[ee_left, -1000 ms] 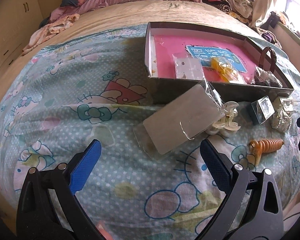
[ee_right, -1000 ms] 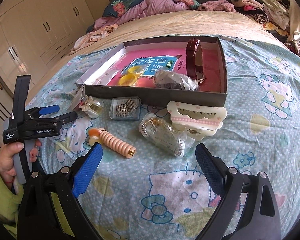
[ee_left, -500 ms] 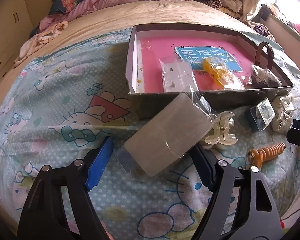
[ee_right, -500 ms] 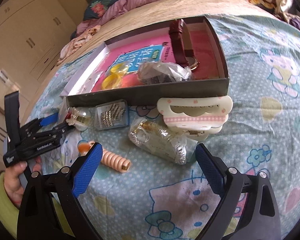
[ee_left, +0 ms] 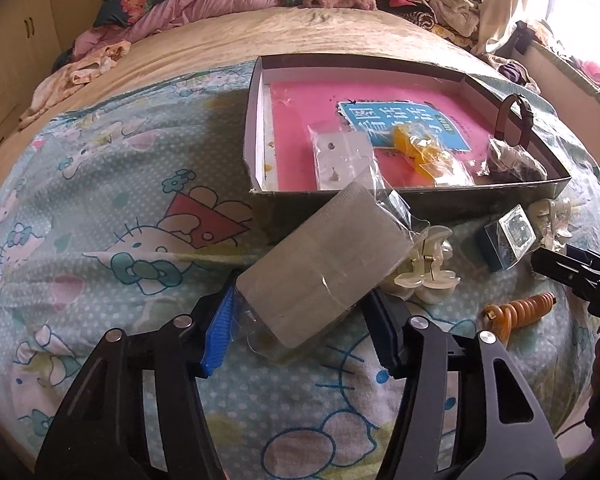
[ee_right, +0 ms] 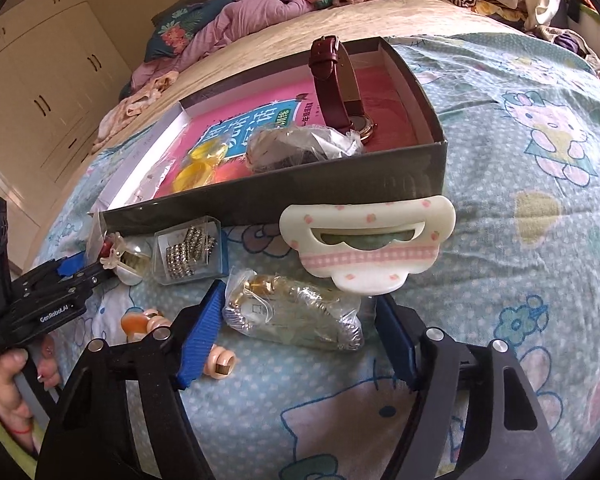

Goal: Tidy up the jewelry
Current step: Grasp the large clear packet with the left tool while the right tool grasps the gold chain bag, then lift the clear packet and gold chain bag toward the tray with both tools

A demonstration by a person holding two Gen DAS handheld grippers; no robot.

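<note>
A grey card in a clear sleeve (ee_left: 324,264) lies tilted on the cartoon-print bedspread, just in front of the dark open box (ee_left: 256,128). My left gripper (ee_left: 302,324) is closing, and its blue pads touch both sides of the card's near end. In the right wrist view a clear bag of gold and silver jewelry (ee_right: 292,312) lies between the fingers of my right gripper (ee_right: 300,336). Those jaws are closing too: the left pad is at the bag's edge and the right pad stands just off it. The box (ee_right: 340,184) holds a brown-strapped watch (ee_right: 332,76), small bags and yellow pieces.
A cream hair claw (ee_right: 364,240) leans on the box front, right behind the bag. A small clear case of rhinestone pieces (ee_right: 188,248), a small pale claw clip (ee_left: 424,272) and an orange spiral hair tie (ee_left: 520,312) lie between the grippers. Clothes are piled at the far end of the bed.
Both grippers have narrowed. The left one moved forward until its pads reached the grey card. The right one rolled and sank over the jewelry bag.
</note>
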